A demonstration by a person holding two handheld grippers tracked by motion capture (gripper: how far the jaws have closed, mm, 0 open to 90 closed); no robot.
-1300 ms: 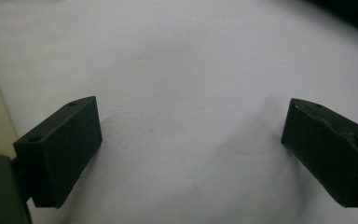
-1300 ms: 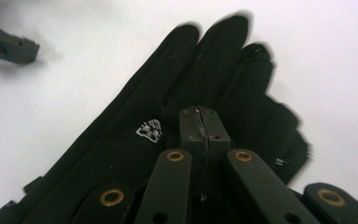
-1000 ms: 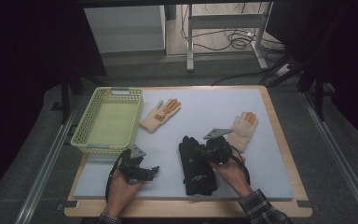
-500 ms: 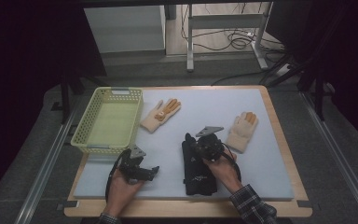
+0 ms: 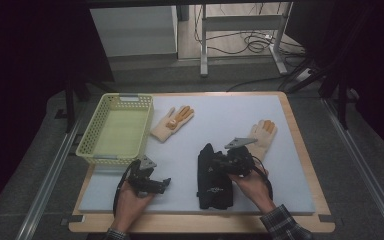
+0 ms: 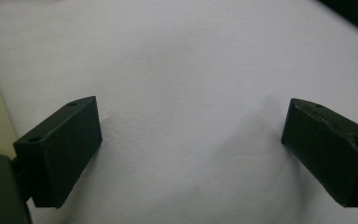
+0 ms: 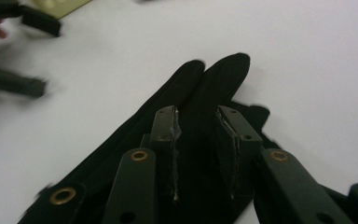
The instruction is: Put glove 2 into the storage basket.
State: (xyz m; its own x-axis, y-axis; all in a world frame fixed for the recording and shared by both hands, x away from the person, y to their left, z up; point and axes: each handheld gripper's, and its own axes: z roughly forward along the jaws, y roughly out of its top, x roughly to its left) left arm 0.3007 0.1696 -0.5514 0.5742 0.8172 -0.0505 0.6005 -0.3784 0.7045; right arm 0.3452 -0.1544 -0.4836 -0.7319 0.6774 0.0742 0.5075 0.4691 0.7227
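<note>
A black glove [image 5: 213,186] lies flat at the front middle of the white mat [image 5: 220,112]. My right gripper [image 5: 219,162] hovers low over its upper end. In the right gripper view one glove finger [image 7: 224,70] runs between the pads of my right gripper [image 7: 198,114]; the jaws have just been opening and stand apart, so the cloth looks loose. To the left, my left gripper [image 5: 164,183] rests open on bare mat, and nothing lies between the jaws of that left gripper [image 6: 191,135]. Two tan gloves with orange fingers, one [image 5: 173,121] beside the basket and one [image 5: 263,134] at the right, also lie there.
A yellow-green mesh basket [image 5: 127,98] sits at the mat's left side with nothing in it. The wooden table edge [image 5: 300,150] frames the mat. In the right gripper view the left gripper [image 7: 51,58] is blurred at the upper left. Bare mat stretches across the far middle.
The right gripper slid a little left over the black glove, then came back to the right. The left hand and its gripper stayed where they were.
</note>
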